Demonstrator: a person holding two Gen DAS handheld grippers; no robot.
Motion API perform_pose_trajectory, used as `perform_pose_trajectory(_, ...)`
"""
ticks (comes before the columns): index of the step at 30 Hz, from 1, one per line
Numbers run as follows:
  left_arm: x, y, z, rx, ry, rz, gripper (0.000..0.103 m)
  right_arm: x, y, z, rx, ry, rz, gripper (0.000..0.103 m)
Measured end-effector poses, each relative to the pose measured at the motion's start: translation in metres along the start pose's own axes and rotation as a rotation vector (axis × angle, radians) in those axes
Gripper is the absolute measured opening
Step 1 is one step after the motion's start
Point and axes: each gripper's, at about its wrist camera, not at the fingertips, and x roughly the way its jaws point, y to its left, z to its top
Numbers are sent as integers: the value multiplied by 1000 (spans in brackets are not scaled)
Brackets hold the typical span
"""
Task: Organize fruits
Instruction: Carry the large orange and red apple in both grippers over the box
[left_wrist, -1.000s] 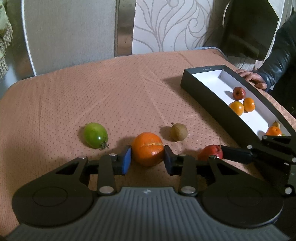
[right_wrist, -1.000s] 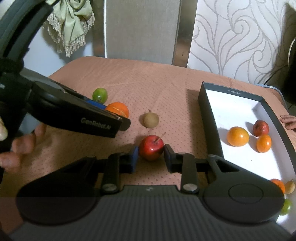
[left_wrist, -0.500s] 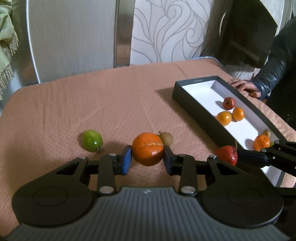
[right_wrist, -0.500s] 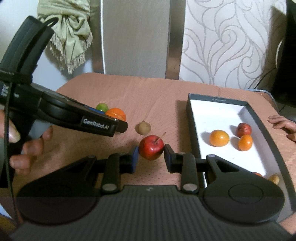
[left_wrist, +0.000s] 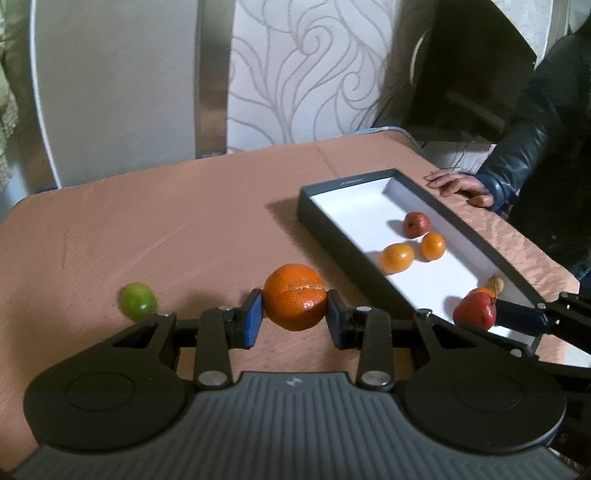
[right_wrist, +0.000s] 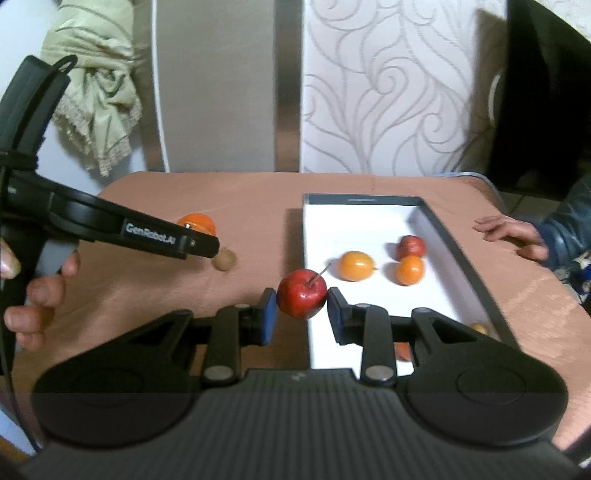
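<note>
My left gripper (left_wrist: 294, 320) is shut on a large orange (left_wrist: 294, 297), held above the tablecloth to the left of the black box (left_wrist: 334, 229). My right gripper (right_wrist: 301, 313) is shut on a small red apple (right_wrist: 301, 293) with a stem, at the box's near left wall (right_wrist: 306, 334). In the left wrist view that apple (left_wrist: 474, 310) hangs over the box's near end. Inside the white-lined box lie a red apple (right_wrist: 410, 246), two small oranges (right_wrist: 355, 265) (right_wrist: 409, 270) and more fruit near the front. A green fruit (left_wrist: 137, 305) and a brown fruit (right_wrist: 224, 259) stay on the table.
Another person's hand (left_wrist: 458, 184) in a dark sleeve rests on the table beyond the box. The peach tablecloth (left_wrist: 166, 221) ends at a wall with patterned panels. A pale green cloth (right_wrist: 96, 107) hangs at the back left.
Both grippers have risen and moved toward the box with their fruit. The red apple now reaches the box's edge, and the orange hides the brown fruit in the left wrist view.
</note>
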Motion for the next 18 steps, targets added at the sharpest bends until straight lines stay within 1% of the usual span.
perform_pose_trajectory(12, 23, -48, 16, 55, -7, -63, 42, -9, -35, -10, 30, 22, -62, 33)
perform_pose_trajectory(18, 36, -66, 21, 82, -3, -88, 42, -9, -43, -14, 35, 40, -65, 33)
